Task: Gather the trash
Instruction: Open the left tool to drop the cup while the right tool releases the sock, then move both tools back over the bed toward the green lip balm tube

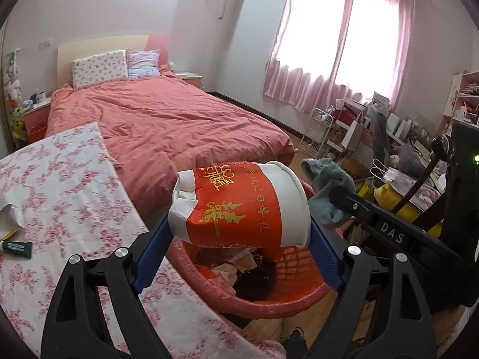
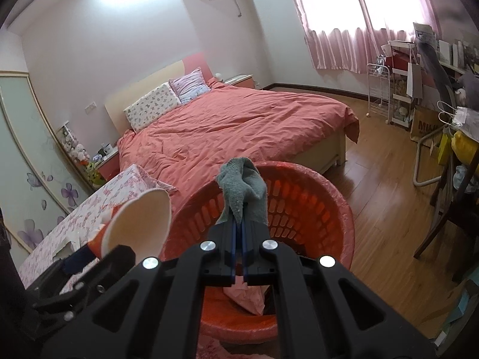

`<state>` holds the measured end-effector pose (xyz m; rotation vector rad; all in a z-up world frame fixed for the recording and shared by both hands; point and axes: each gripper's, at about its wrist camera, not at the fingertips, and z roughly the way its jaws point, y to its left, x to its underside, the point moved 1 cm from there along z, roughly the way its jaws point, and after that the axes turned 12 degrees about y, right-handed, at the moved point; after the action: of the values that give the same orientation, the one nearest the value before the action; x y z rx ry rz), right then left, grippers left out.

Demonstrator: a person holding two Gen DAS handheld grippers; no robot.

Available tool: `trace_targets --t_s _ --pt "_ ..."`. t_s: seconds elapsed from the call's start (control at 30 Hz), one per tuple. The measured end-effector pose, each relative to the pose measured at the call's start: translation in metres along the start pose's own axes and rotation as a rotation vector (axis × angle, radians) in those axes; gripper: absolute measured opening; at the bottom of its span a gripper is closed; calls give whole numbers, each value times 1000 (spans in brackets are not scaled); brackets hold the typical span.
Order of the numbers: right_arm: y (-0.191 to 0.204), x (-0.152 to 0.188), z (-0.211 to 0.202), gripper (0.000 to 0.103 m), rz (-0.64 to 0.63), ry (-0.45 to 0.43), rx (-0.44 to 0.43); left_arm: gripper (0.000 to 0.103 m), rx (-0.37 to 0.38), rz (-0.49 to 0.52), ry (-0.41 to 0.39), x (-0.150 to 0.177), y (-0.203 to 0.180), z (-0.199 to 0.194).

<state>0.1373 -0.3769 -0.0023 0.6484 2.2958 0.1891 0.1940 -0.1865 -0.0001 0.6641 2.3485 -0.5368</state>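
Both loads hung over the bin. I had left gripper clamping cup, right gripper pinching rag, ready to drop.

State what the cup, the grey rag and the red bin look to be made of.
Cup: likely paper, smooth printed finish; its base is crumpled and creased.
Grey rag: soft fabric, probably terry or fleece; nubbly, limp folds.
Red bin: moulded plastic with slotted walls, lined with thin translucent film.

Bed with coral duvet fills centre frame, pale walls behind. Pink curtains glow upper right. Wooden floor lower right.
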Motion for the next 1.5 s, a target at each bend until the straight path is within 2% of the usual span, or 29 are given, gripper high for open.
trace_targets --t_s 0.13,0.2,0.3,0.37,0.47,0.73,0.97,1.23,1.5 --pt "-9 -5 6 4 14 4 -7 85 4 13 17 -2 -5 10" --pt "-12 -8 10 9 19 4 -13 85 3 17 25 -4 -7 15" --pt "-15 -9 15 20 29 12 -24 85 -8 12 44 -4 -7 22" --pt "-17 -11 18 33 38 17 -26 86 -12 6 65 -3 -4 26" --pt "-19 -10 19 39 37 16 -14 89 -26 -4 81 -2 1 28" --pt "-13 -3 21 48 14 28 17 89 -97 -34 88 5 21 17" --pt "7 2 20 50 -33 42 6 89 -193 -110 93 19 68 -4" --pt "69 18 27 50 -151 91 -51 89 -321 -233 52 41 133 -51" --pt "185 50 45 50 -369 173 -152 89 -445 -382 8 73 202 -109"
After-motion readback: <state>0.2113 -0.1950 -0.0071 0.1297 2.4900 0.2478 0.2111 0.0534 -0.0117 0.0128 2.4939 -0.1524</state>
